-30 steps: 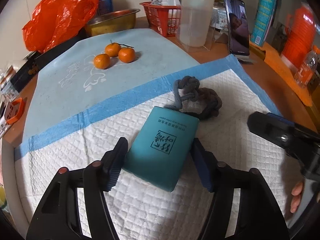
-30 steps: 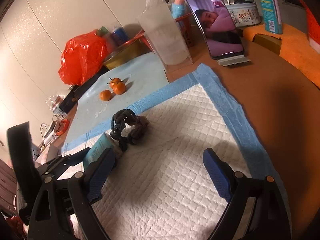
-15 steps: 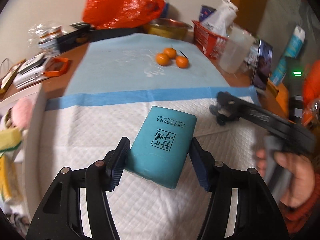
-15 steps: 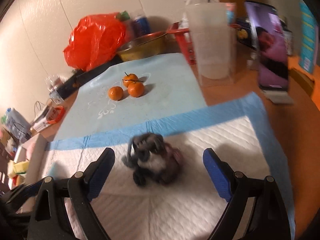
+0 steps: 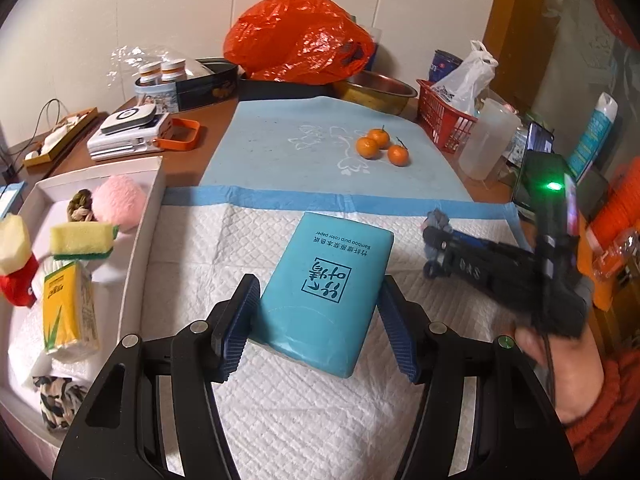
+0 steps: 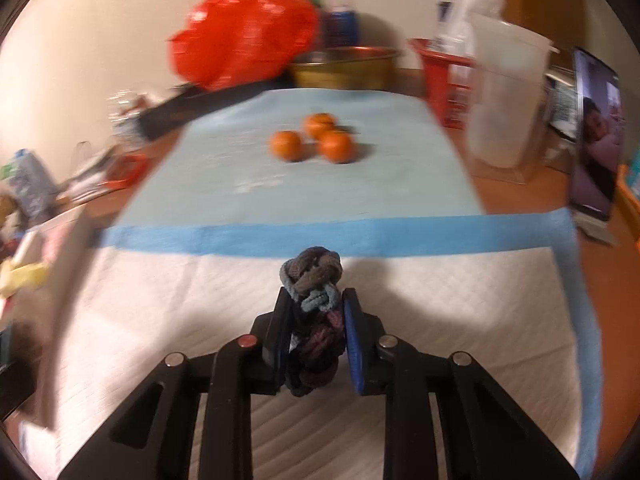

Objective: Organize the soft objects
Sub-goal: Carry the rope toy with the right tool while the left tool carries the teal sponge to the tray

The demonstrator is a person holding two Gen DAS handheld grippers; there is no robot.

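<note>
Cluttered wooden tabletop, white quilted pad with a blue border (image 5: 280, 420) laid over it. Left wrist view: your left gripper (image 5: 320, 312) is clamped on the teal soft pack of bamboo-pulp tissues (image 5: 326, 292), lifted over the pad. At left sits a white cardboard box (image 5: 154, 196) holding a pink fluffy ball (image 5: 120, 202), a yellow sponge (image 5: 80, 240) and a yellow tissue pack (image 5: 70, 310). Three small oranges (image 5: 382, 148) sit on the light blue mat beyond.

Right wrist view, blurred: your right gripper (image 6: 316, 324) has just been closing and now squeezes the grey-and-purple knotted rope toy (image 6: 316, 304) between its pads, above the white pad. Knot end sticks out past the fingertips.
</note>
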